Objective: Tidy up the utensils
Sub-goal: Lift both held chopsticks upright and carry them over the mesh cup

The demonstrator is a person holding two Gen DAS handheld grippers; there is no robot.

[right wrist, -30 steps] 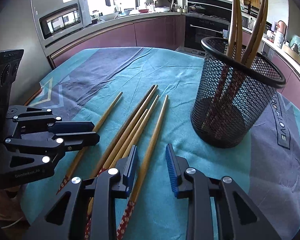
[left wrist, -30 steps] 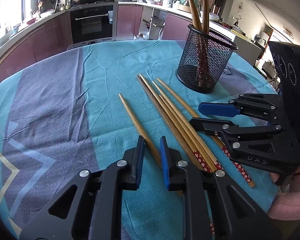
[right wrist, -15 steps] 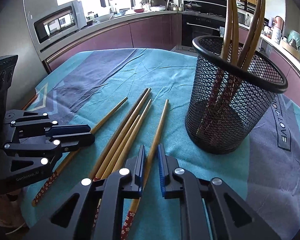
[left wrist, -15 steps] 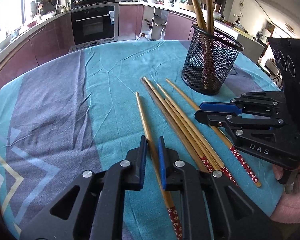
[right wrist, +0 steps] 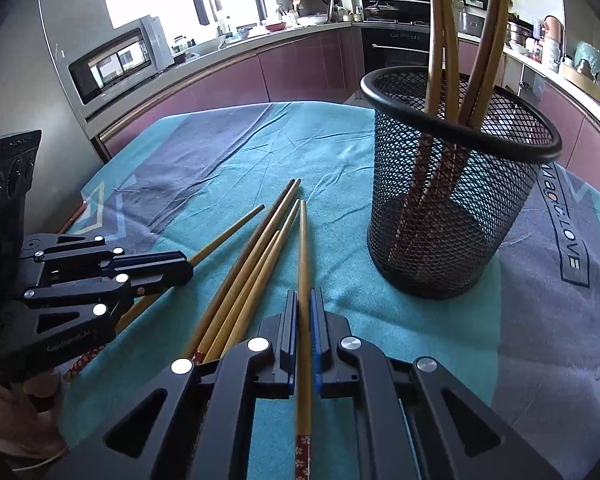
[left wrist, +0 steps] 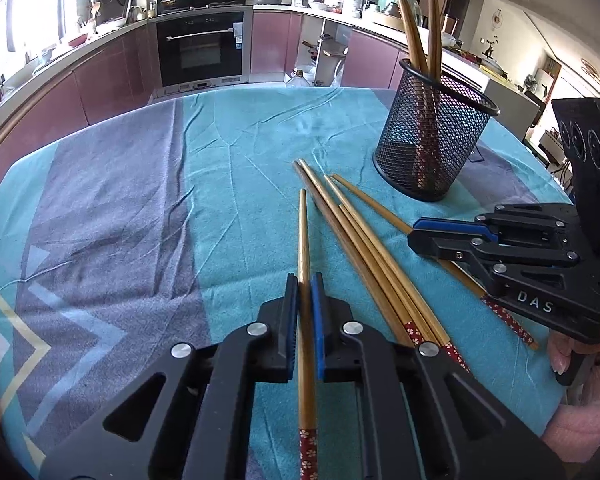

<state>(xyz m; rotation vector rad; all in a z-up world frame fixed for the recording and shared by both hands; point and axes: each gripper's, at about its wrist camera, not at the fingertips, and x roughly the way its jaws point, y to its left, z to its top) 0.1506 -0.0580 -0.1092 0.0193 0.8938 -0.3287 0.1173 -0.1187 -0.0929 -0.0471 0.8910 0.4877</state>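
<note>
On the cloth-covered table (left wrist: 228, 200) the mesh cup (right wrist: 452, 208) stands toward the far right edge. Each gripper has just closed on a chopstick lying lengthwise along its jaws, tip toward the cup: left gripper (left wrist: 305, 296) on one chopstick (left wrist: 302, 232), right gripper (right wrist: 304, 312), nearer the cup, on another chopstick (right wrist: 303, 248).

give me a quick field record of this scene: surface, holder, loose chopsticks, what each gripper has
surface: table under a teal and grey cloth
holder: black mesh cup, upright, four chopsticks standing in it
loose chopsticks: a bundle of four lying on the cloth between the two gripped ones
left gripper: shut on the leftmost chopstick
right gripper: shut on the chopstick nearest the cup
</note>
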